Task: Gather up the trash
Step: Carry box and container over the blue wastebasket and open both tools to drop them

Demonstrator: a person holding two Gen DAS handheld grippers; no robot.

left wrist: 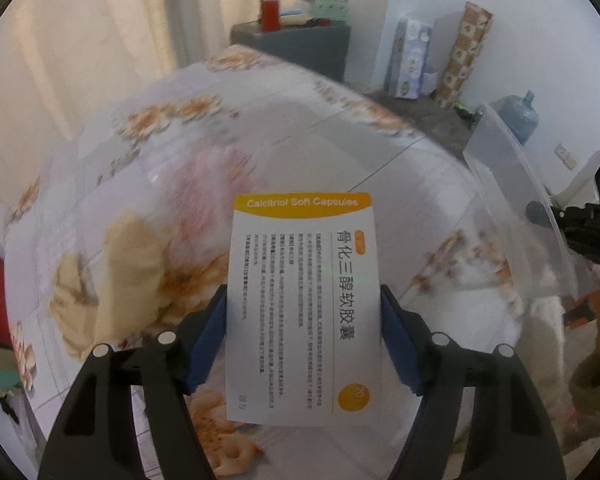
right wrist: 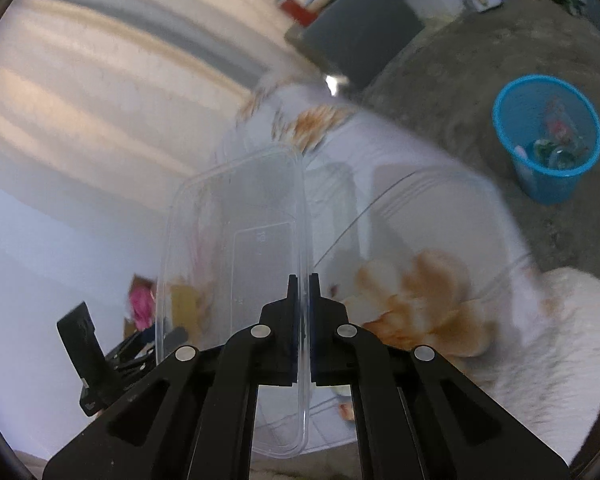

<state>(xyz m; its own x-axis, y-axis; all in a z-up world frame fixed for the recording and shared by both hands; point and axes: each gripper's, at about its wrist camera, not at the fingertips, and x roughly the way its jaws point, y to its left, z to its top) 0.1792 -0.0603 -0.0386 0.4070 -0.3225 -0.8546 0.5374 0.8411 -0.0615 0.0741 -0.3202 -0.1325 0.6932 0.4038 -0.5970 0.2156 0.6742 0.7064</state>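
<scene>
Clear plastic is what the right gripper [right wrist: 303, 280] has got: a see-through takeaway container [right wrist: 236, 256], its rim pinched tight between the pressed-together tongs, so the tub hangs tilted on edge above the table with the floral cloth [right wrist: 420, 304]. Past the far right corner of that table, down on the grey floor, there's a blue mesh bin [right wrist: 548, 140] with some wrappers and bits already in it, well apart from the tub. In the left wrist view, the left gripper [left wrist: 303, 312] has a white medicine box [left wrist: 304, 308] with an orange band reading "Calcitriol Soft Capsules" sitting upright between its blue pads [left wrist: 208, 344]. Both pads look like they're right against the box's sides, tongs spread about as wide as the box, and the box sits up over the middle of the cloth. The container also shows at the right edge there, blurry.
</scene>
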